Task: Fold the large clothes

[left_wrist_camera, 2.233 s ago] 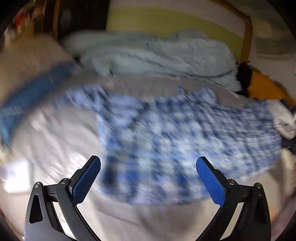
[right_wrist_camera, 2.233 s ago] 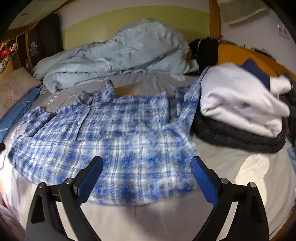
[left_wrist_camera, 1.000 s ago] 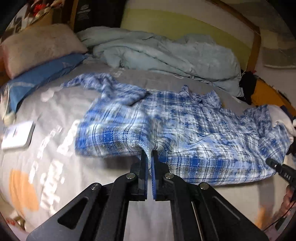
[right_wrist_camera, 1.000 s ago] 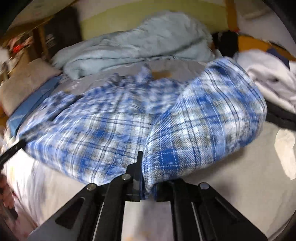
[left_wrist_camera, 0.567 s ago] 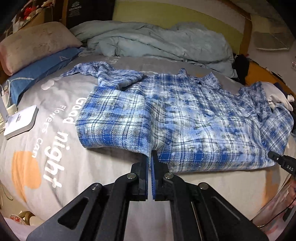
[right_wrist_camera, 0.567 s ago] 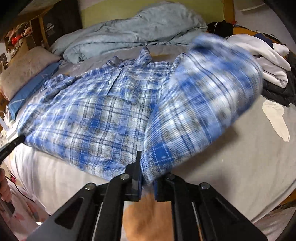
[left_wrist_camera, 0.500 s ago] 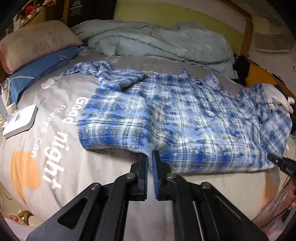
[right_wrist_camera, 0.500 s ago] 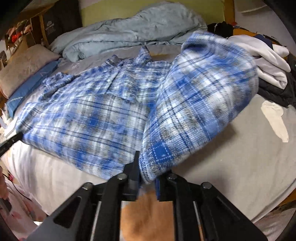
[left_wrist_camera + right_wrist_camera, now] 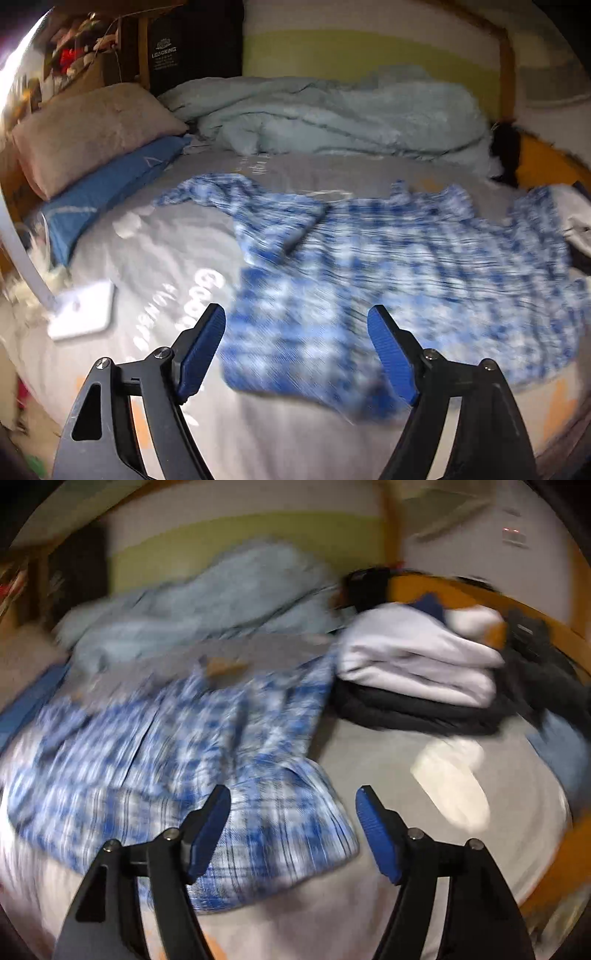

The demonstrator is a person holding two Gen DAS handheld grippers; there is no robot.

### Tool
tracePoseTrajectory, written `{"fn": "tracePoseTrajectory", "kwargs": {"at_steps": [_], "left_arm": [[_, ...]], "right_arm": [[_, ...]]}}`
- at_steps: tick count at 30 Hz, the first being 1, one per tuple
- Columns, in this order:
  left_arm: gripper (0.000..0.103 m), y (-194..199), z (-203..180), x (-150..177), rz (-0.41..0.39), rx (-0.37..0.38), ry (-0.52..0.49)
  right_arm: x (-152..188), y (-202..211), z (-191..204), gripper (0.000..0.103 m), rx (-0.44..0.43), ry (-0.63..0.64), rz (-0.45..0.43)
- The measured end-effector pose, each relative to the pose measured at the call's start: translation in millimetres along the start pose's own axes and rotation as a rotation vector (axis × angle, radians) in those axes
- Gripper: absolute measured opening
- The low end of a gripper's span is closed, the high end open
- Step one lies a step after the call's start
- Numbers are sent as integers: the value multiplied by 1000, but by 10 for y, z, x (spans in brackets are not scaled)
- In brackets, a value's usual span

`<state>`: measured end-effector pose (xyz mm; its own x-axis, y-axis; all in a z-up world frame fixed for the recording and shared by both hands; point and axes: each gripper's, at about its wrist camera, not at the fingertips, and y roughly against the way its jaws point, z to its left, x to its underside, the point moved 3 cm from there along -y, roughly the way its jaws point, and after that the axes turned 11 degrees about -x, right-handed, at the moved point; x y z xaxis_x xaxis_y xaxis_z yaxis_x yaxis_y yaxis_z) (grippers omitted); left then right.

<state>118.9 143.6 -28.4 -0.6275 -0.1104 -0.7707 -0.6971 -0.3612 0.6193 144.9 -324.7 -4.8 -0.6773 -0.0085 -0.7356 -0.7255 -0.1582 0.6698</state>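
Note:
A blue and white plaid shirt (image 9: 388,280) lies on the grey bedsheet (image 9: 159,266), both side panels folded in toward its middle. In the left wrist view my left gripper (image 9: 295,350) hovers over the shirt's near left hem, its jaws opening, the pads clear of the cloth. The same shirt (image 9: 192,760) fills the left of the right wrist view, its right panel lying folded over. My right gripper (image 9: 293,829) hangs above that folded corner, jaws opening, nothing pressed between the pads. Both views are blurred by motion.
A pale blue duvet (image 9: 332,118) is bunched at the head of the bed. A beige pillow (image 9: 92,133) and blue pillow (image 9: 107,188) lie at left, with a white device (image 9: 83,314) near them. Folded white and dark clothes (image 9: 417,679) are stacked right of the shirt.
Both grippers were shut on the shirt's hem corners and have let go with jaws spread. The right panel, held up before, now lies folded on the shirt. Both grippers pulled back and up.

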Motion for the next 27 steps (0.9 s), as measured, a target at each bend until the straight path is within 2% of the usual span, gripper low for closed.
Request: {"fn": "tracePoseTrajectory", "kwargs": {"at_steps": [2, 3, 6, 7, 8, 9, 10, 11, 12, 16, 19, 20, 22, 24, 27], "left_arm": [[78, -114, 60, -125, -31, -74, 5], [78, -199, 79, -172, -24, -80, 3], [78, -605, 4, -202, 121, 13, -50], [78, -763, -17, -161, 177, 32, -61], [71, -862, -30, -110, 217, 44, -59], [60, -978, -25, -51, 269, 81, -35], [27, -1082, -25, 8, 337, 157, -1], [11, -1128, -24, 47, 382, 203, 28], [10, -1134, -14, 53, 378, 211, 46], [8, -855, 9, -145, 224, 194, 41], [10, -622, 43, -306, 96, 146, 37], [13, -597, 50, -322, 76, 134, 28], [16, -653, 21, -325, 72, 58, -20], [16, -821, 18, -287, 107, 3, -34], [17, -1024, 58, -208, 184, 3, 2]], "right_arm": [[-118, -165, -96, 68, 13, -2, 30], [-151, -302, -138, 68, -11, -2, 71], [-52, -616, -270, 63, -77, -21, 202], [-24, -701, -305, 47, -71, -27, 217], [1, -761, -324, 17, -57, -25, 231], [13, -787, -315, 2, -48, -10, 237], [8, -772, -304, 2, -33, 9, 221], [-24, -729, -286, 2, -11, 31, 183], [-87, -646, -242, 2, 7, 63, 124], [-357, -328, -133, 1, 52, 114, -74], [-511, -225, -165, 1, 67, 81, -147], [-537, -234, -180, 1, 73, 71, -153], [-540, -374, -236, 1, 96, 61, -107], [-470, -634, -304, 1, 132, 44, 2], [-349, -934, -386, 2, 153, 3, 129]]}}
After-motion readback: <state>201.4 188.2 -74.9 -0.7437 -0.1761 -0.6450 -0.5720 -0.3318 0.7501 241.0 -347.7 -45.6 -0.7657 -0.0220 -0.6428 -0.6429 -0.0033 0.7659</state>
